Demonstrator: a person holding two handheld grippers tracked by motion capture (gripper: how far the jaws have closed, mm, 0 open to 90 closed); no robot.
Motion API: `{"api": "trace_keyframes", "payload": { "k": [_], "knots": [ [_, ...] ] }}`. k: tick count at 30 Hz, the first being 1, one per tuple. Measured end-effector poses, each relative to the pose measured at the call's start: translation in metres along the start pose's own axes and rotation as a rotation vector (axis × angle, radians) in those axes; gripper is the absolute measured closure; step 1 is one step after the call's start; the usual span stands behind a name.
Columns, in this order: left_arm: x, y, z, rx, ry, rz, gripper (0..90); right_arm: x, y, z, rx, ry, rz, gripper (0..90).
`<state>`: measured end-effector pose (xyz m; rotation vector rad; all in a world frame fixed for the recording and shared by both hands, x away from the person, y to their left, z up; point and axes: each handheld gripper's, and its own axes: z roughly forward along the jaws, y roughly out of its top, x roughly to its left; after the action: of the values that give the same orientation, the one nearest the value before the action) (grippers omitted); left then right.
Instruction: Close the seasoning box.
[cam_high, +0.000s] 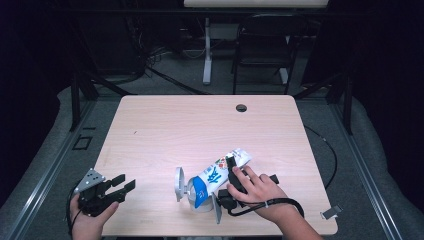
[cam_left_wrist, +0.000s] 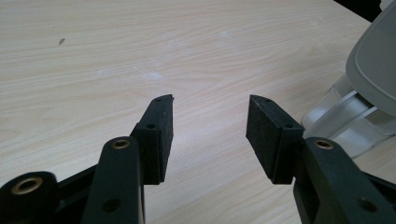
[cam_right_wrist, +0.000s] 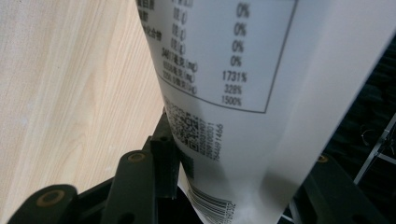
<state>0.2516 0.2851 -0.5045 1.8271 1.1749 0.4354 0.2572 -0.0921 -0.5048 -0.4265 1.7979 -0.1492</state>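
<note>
Pale matt wood-grain table; glossy smooth plastic pouch; matt black hand-held gripper pads.

The table has a pale wood-grain top with rounded corners and a small dark round hole near its far edge, well beyond both tools. Just ahead of the right tool, a white tube with blue print lies slanted on the wood, its cap end in a grey stand that rests on the table between the two tools. The left tool sits over the near left corner, bare wood ahead of it.
</note>
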Motion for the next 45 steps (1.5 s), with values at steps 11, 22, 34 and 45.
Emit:
{"api": "trace_keyframes", "payload": {
  "k": [11, 22, 34, 45],
  "knots": [
    [0.0005, -0.0002, -0.0002, -0.002, 0.0, -0.001, 51.6, -0.0006, -0.0004, -0.0005, -0.004, 0.007, 0.002, 57.2],
    [0.0004, -0.0001, -0.0005, -0.001, 0.001, 0.0, 51.6, -0.001, -0.0003, -0.0019, 0.001, -0.003, -0.013, 58.0],
    [0.0002, 0.0002, -0.0009, -0.003, 0.002, -0.001, 51.6, -0.0015, -0.0009, -0.003, -0.002, -0.003, -0.01, 59.6],
    [0.0008, -0.0002, -0.0006, -0.003, 0.002, -0.001, 51.6, -0.0027, -0.001, -0.0044, -0.008, -0.006, -0.017, 61.6]
  ]
}}
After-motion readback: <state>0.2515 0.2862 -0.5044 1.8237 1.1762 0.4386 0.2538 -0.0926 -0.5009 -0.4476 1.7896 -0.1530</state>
